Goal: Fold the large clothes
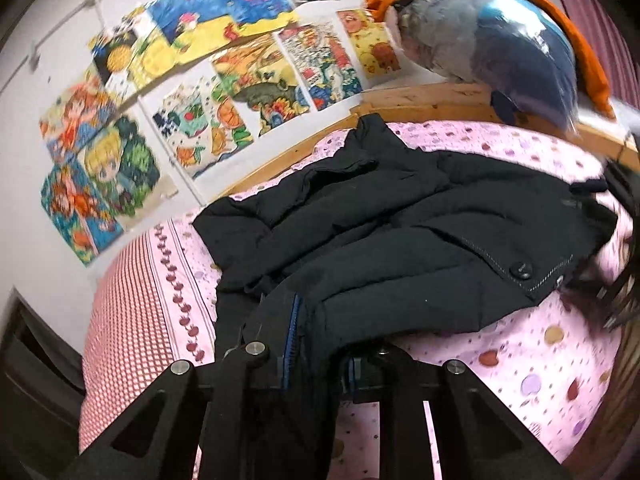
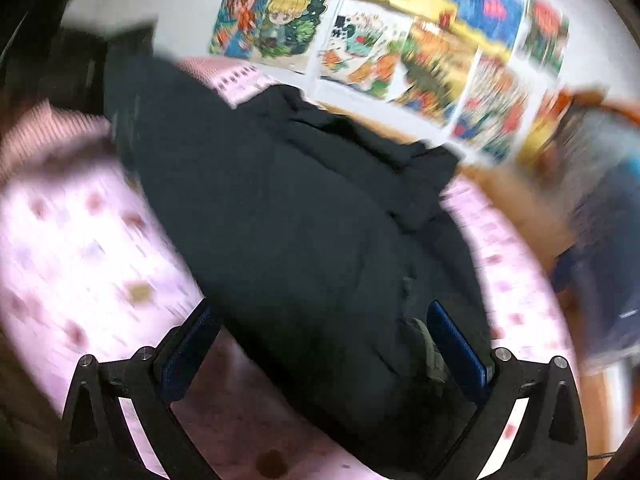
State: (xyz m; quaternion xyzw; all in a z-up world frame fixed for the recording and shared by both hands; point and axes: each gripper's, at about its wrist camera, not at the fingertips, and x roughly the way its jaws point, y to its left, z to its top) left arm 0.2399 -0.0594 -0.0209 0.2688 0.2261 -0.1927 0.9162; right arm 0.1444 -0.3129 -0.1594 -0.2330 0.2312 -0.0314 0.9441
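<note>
While a black padded jacket (image 1: 400,216) lies spread across a pink dotted bedsheet (image 1: 532,364), filling the middle of the left wrist view, the left gripper (image 1: 316,344) at the bottom centre has its two fingers drawn close together on a fold of the jacket's near edge, the dark cloth bunched between the blue pads (image 1: 294,328). A round button (image 1: 520,269) shows on the jacket's front, right of centre. Children's colourful drawings (image 1: 192,80) cover the white wall across the upper left of the frame, above a wooden bed frame (image 1: 420,98). A blue and grey bundle (image 1: 504,52) with orange cloth (image 1: 576,40) behind it rests on the wood at upper right.

Seen from the right wrist, the picture is heavily blurred. The right gripper (image 2: 320,344) sits at the bottom of the frame with its fingers wide apart, blue pads (image 2: 456,344) standing on either side of the jacket's (image 2: 288,220) near end; the cloth lies between them, and the pads do not press on it. The pink sheet (image 2: 72,248) shows at lower left, the drawings (image 2: 400,52) along the top.
</note>
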